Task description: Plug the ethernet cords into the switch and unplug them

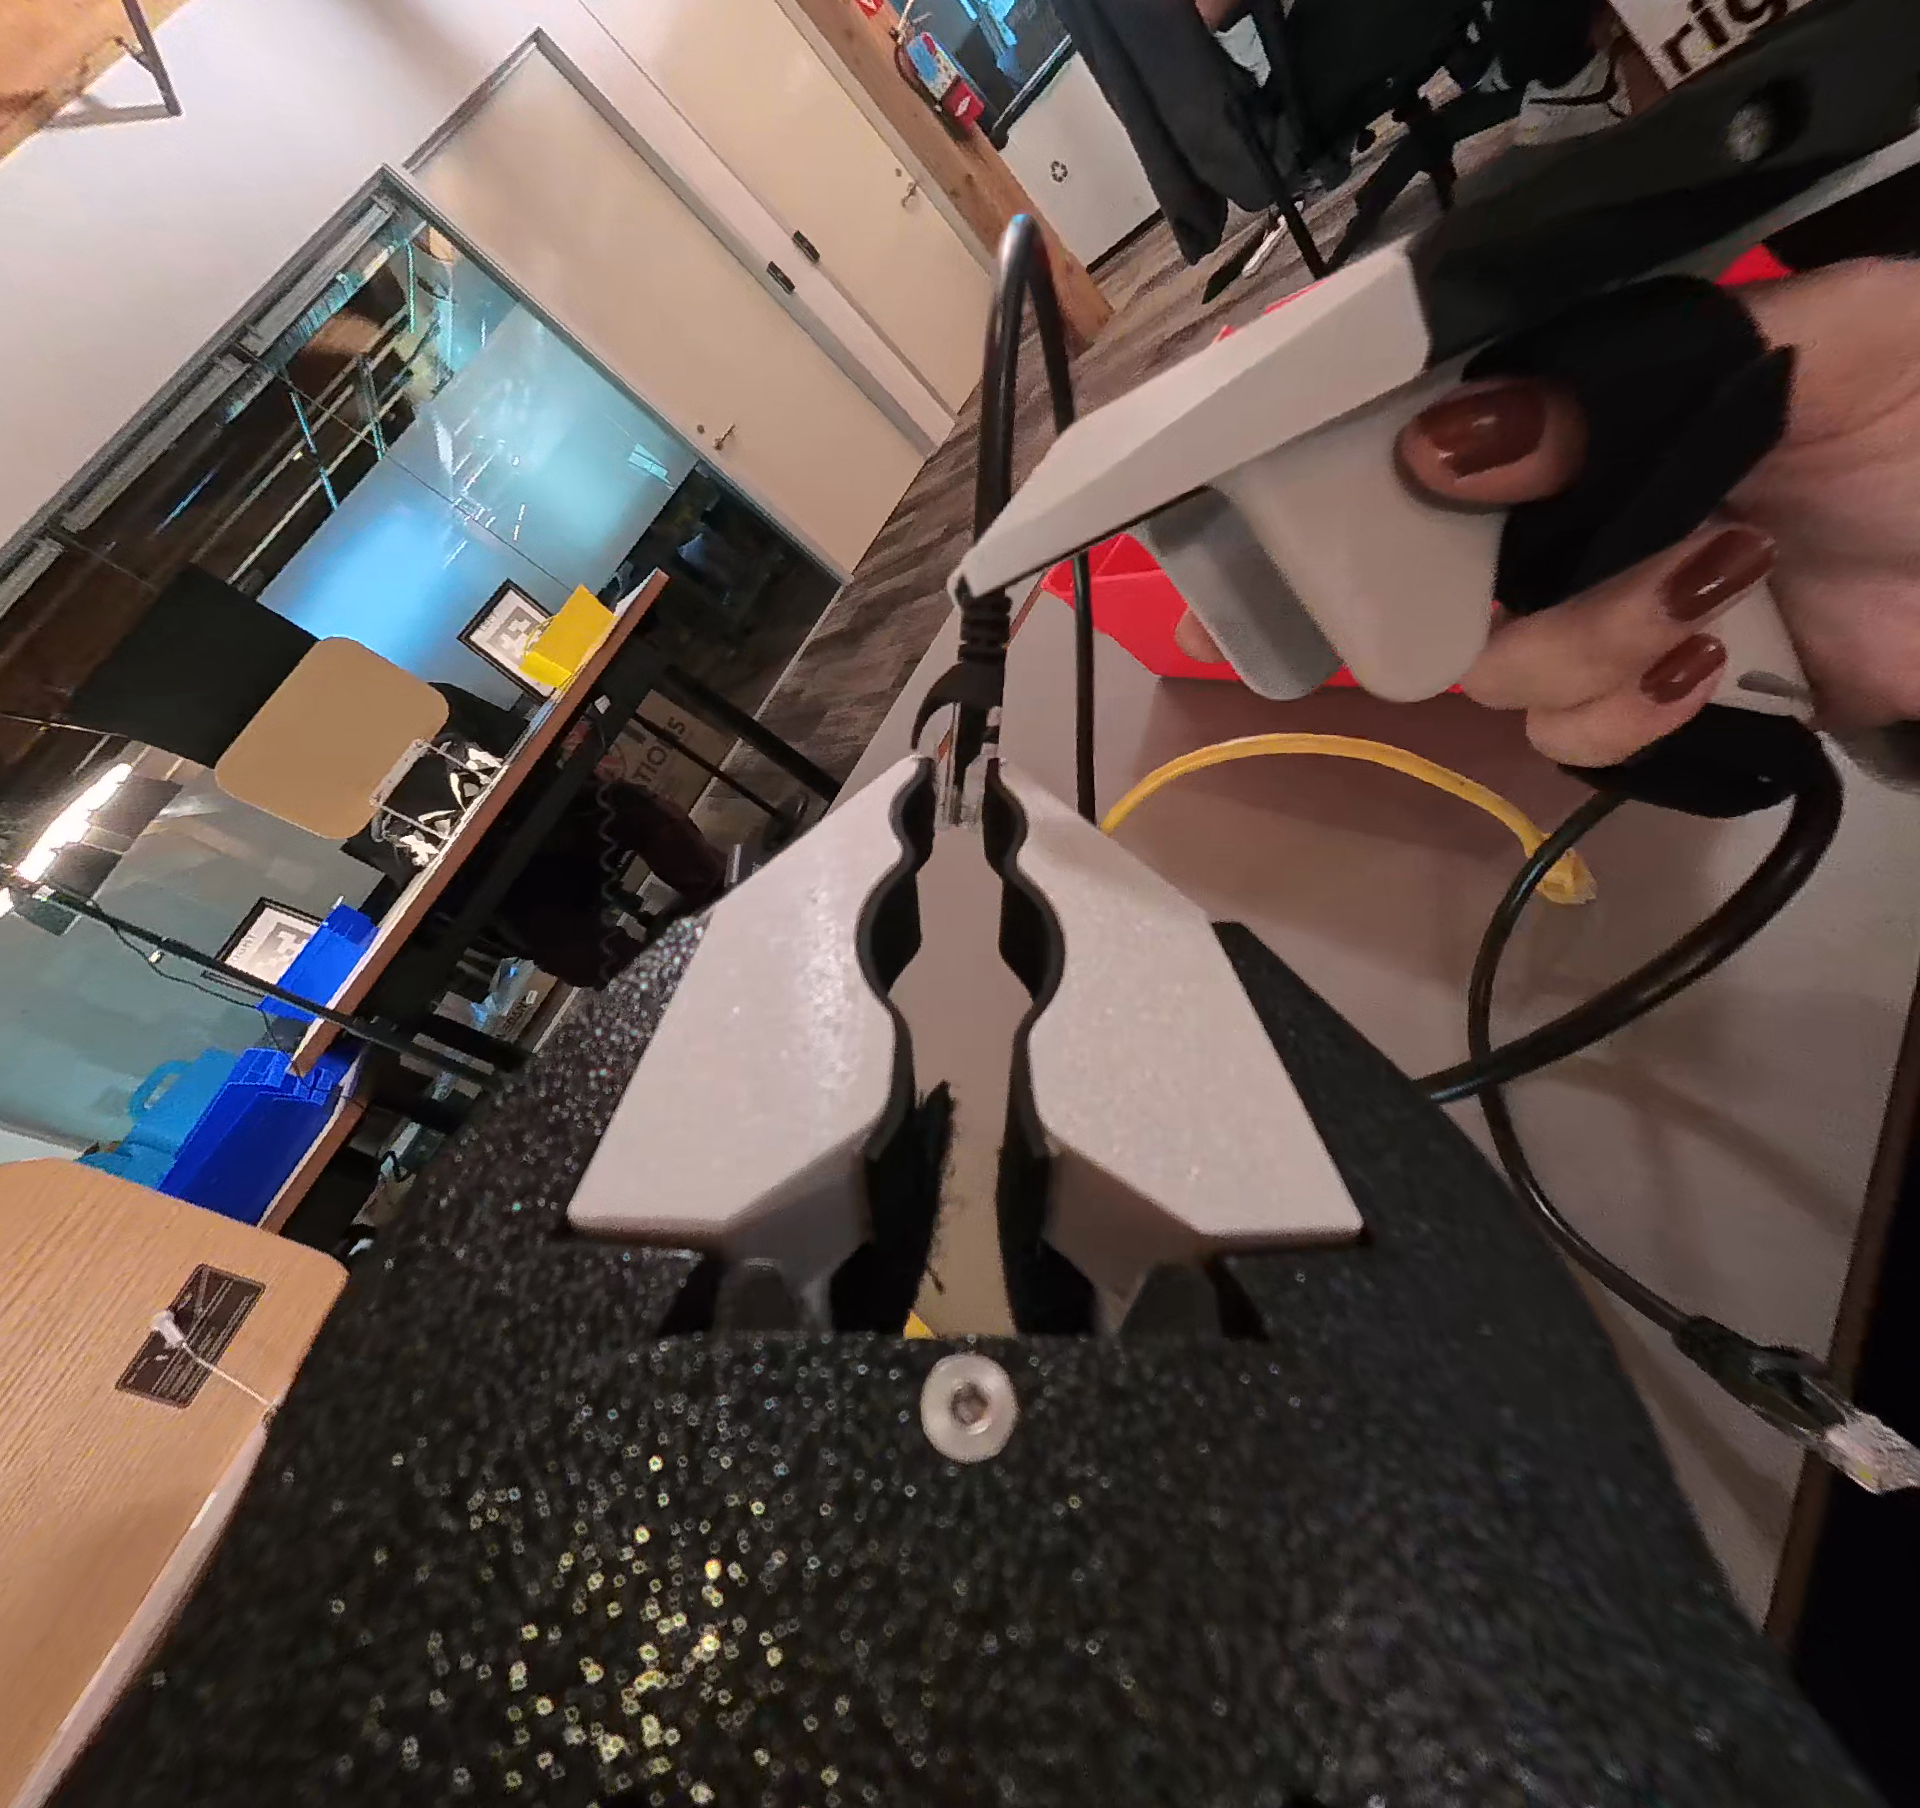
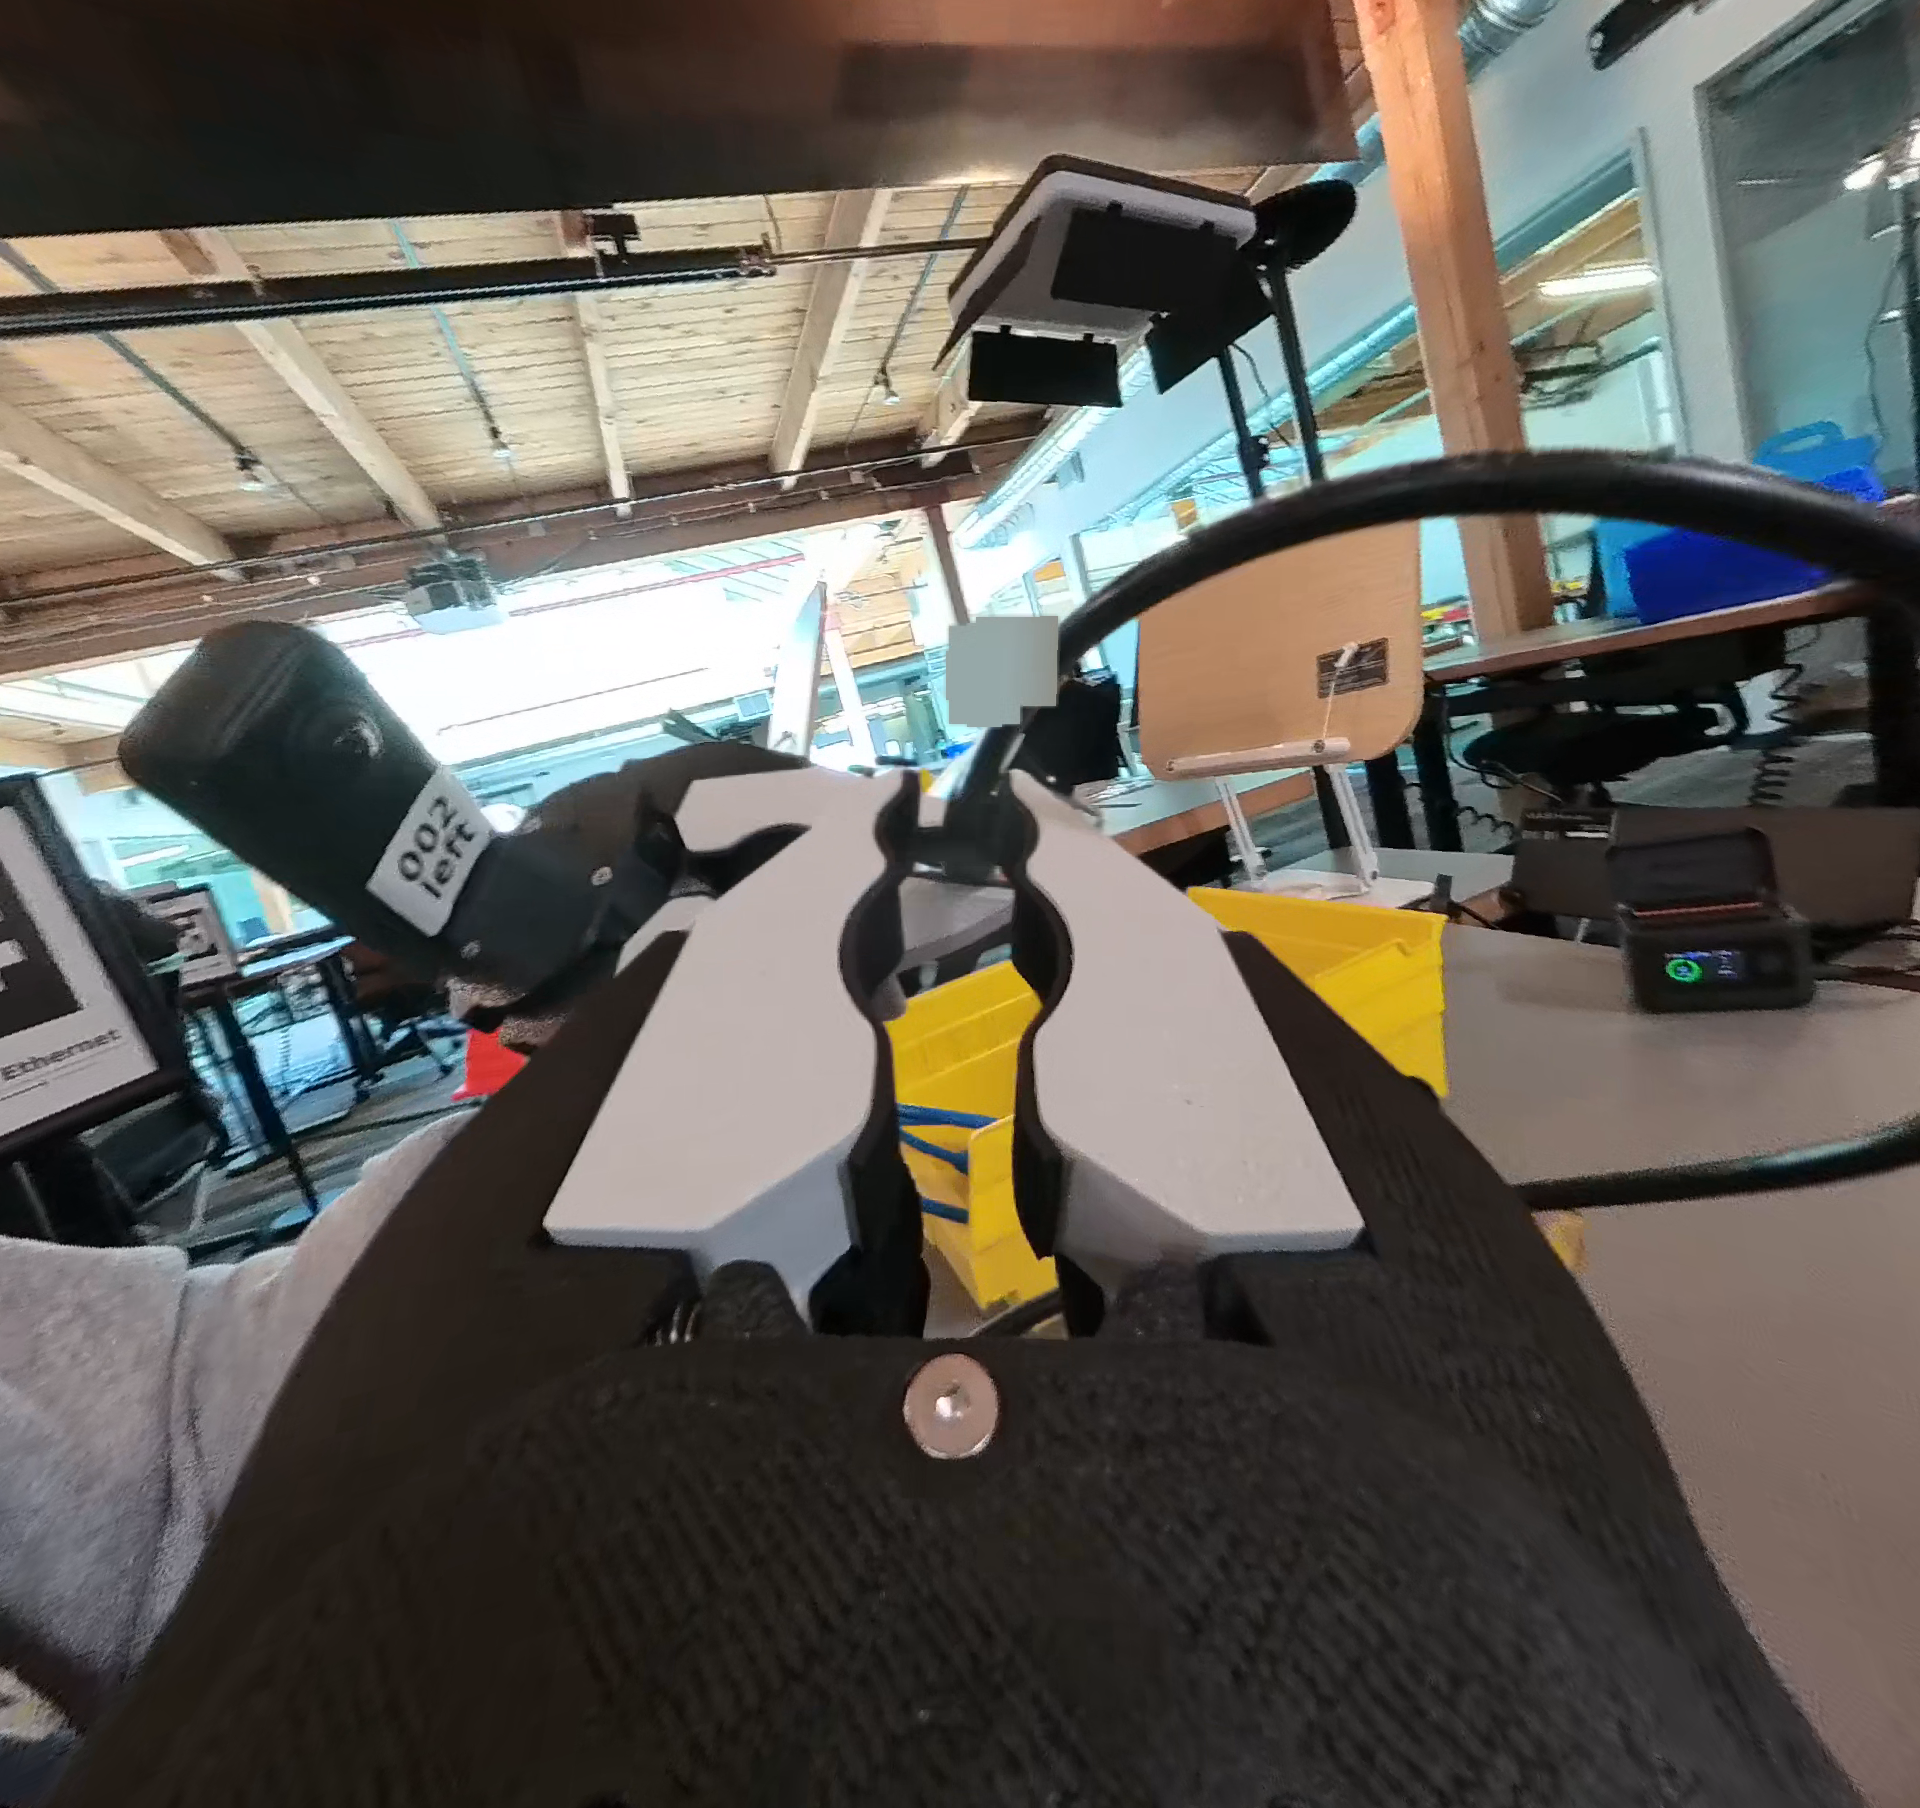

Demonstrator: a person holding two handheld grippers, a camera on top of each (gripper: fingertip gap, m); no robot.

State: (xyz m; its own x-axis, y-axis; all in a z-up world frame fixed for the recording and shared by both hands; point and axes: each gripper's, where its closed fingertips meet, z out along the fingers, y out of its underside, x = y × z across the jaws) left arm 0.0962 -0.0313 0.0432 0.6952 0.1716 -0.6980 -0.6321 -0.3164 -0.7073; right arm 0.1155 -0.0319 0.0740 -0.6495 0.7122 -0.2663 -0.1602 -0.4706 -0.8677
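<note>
Both grippers hold one end of a black ethernet cord in the air above the table. My left gripper is shut on the cord's plug at its fingertips. My right gripper comes in from the upper right and pinches the cord's boot just above the plug. In the right wrist view my right gripper is shut on the black cord, which arcs away to the right. The cord's other plug lies at the table edge. No switch is in view.
A yellow ethernet cord lies on the table past the grippers. A red bin stands behind it. A yellow bin holding a blue cord and a small black device with a screen sit on the table. The left gripper's handle is at the left. The tips of both grippers are at nearly the same place.
</note>
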